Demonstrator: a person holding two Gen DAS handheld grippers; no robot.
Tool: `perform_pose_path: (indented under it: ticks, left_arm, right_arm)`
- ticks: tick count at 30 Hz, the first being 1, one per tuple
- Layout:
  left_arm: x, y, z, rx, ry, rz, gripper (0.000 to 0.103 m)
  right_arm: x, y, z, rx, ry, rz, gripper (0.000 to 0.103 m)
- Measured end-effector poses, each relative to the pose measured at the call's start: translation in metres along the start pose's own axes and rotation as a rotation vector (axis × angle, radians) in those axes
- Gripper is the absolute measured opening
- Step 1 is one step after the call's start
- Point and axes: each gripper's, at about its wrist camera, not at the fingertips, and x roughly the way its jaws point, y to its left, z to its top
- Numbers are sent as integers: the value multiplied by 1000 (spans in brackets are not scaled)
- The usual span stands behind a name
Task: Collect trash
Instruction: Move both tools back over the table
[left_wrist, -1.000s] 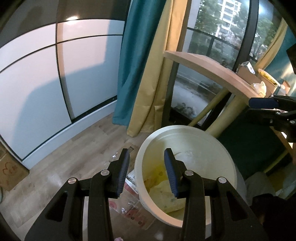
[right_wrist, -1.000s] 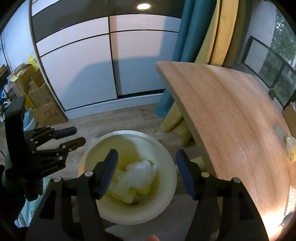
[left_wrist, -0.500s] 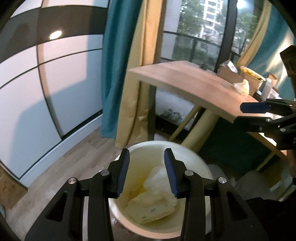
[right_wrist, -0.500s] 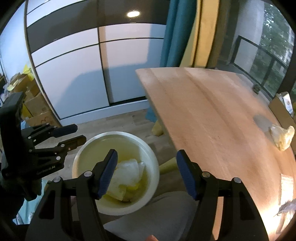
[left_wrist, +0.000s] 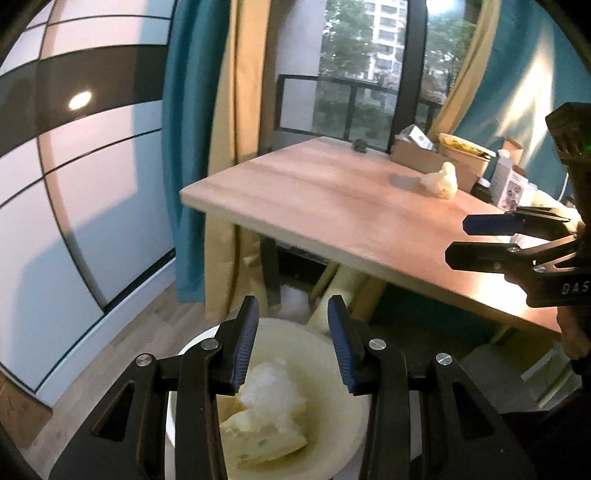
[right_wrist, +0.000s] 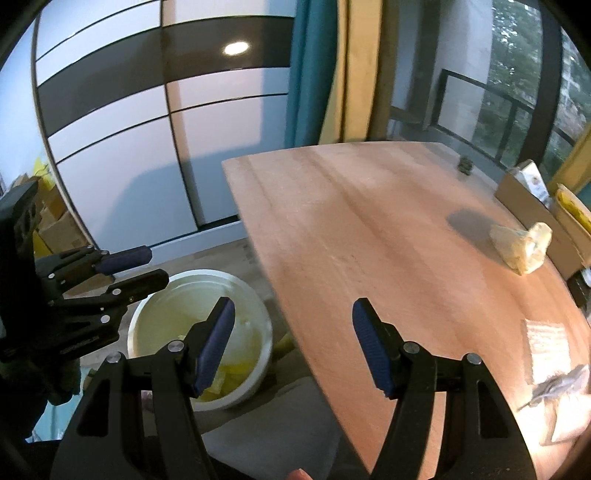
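Note:
A cream bin (left_wrist: 332, 435) stands on the floor beside the wooden table (left_wrist: 351, 218); it holds white and yellow trash (left_wrist: 269, 391). The bin also shows in the right wrist view (right_wrist: 147, 317). My left gripper (left_wrist: 291, 347) is open and empty above the bin. My right gripper (right_wrist: 291, 343) is open and empty over the table's near edge. A crumpled yellowish wrapper (right_wrist: 521, 247) lies on the far part of the table, ahead and to the right of the right gripper; it also shows in the left wrist view (left_wrist: 439, 181).
Cardboard boxes (left_wrist: 424, 155) and packages stand along the table's far edge by the window. A clear plastic wrapper (right_wrist: 561, 384) lies at the table's right. Teal and yellow curtains (left_wrist: 199, 147) hang behind the table. Cardboard boxes (right_wrist: 51, 229) sit by the white wardrobe.
Both grippers have risen and tilted up from the bin toward the table. The table top and the yellowish wrapper have come into fuller view. Both stay open and empty.

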Motion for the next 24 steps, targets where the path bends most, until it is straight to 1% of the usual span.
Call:
perform_pose_path:
  ticks: [13, 24]
  left_arm:
    - [7, -62, 27, 78, -11, -53, 41]
    - [17, -113, 43, 142, -8, -98, 41]
  right_arm:
    - [-28, -61, -26, 94, -24, -51, 66]
    - [-53, -103, -47, 168, -49, -98, 66]
